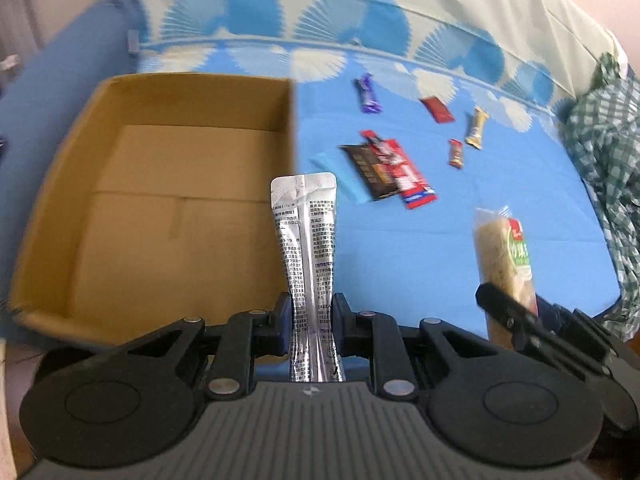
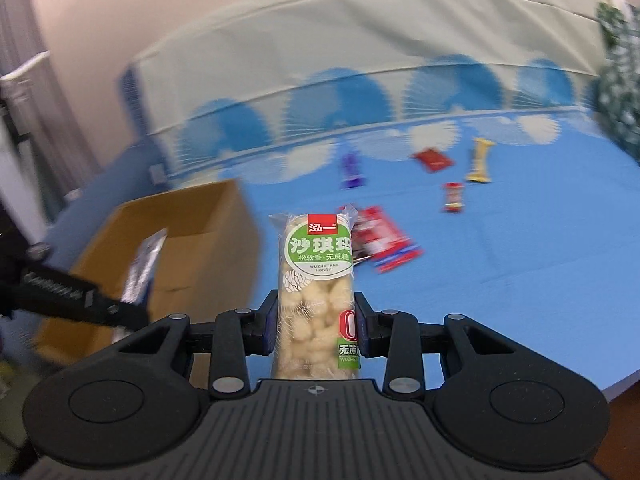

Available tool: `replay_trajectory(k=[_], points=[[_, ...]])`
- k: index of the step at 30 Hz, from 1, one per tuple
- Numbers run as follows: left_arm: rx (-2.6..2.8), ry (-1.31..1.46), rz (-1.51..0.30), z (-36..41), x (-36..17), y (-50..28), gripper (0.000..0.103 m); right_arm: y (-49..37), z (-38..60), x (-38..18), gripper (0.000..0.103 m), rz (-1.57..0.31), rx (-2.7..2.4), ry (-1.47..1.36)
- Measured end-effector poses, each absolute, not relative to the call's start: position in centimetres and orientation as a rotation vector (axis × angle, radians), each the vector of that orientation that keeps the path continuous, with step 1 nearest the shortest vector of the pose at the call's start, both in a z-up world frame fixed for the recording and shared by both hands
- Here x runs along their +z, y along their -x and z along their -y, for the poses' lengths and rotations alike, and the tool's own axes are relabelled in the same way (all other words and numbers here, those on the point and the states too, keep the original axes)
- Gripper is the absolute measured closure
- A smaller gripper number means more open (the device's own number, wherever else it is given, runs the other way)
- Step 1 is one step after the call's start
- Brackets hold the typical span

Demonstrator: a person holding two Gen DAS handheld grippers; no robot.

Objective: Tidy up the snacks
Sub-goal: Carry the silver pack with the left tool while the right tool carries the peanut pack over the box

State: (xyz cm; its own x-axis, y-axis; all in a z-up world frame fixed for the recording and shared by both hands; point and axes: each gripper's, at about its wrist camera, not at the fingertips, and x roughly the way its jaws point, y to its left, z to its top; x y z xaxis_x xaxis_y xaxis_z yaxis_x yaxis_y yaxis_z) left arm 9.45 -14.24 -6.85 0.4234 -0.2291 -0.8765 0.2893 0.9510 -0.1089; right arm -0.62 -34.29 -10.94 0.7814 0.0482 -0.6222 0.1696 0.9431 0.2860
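Snacks: left gripper (image 1: 310,322) clamps a silver sachet (image 1: 306,240), right gripper (image 2: 316,326) a sachima bar (image 2: 316,288). Cardboard box (image 1: 192,96) at ten o'clock; loose wrappers (image 1: 384,168) at one o'clock on the blue bed sheet (image 1: 460,220).

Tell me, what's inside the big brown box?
No snacks show inside the cardboard box, just its bare brown floor and taped flaps. The near right corner is hidden behind the silver packet and left tool.

Green checked cloth (image 1: 604,152) lies beside blue bedsheet (image 1: 500,216).
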Motion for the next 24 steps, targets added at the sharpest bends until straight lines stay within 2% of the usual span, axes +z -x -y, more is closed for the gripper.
replay_trajectory(k=[11,24], points=[[-0.192,-0.032,-0.995,2.7,-4.6,-1.5,0.081,5.3,21.9,-7.3,0.065,-0.687,0.133,-0.241],[-0.223,0.023,-0.941,0.0,-3.6,1.0,0.081,7.6,18.8,-5.3,0.065,-0.655,0.112,-0.136]])
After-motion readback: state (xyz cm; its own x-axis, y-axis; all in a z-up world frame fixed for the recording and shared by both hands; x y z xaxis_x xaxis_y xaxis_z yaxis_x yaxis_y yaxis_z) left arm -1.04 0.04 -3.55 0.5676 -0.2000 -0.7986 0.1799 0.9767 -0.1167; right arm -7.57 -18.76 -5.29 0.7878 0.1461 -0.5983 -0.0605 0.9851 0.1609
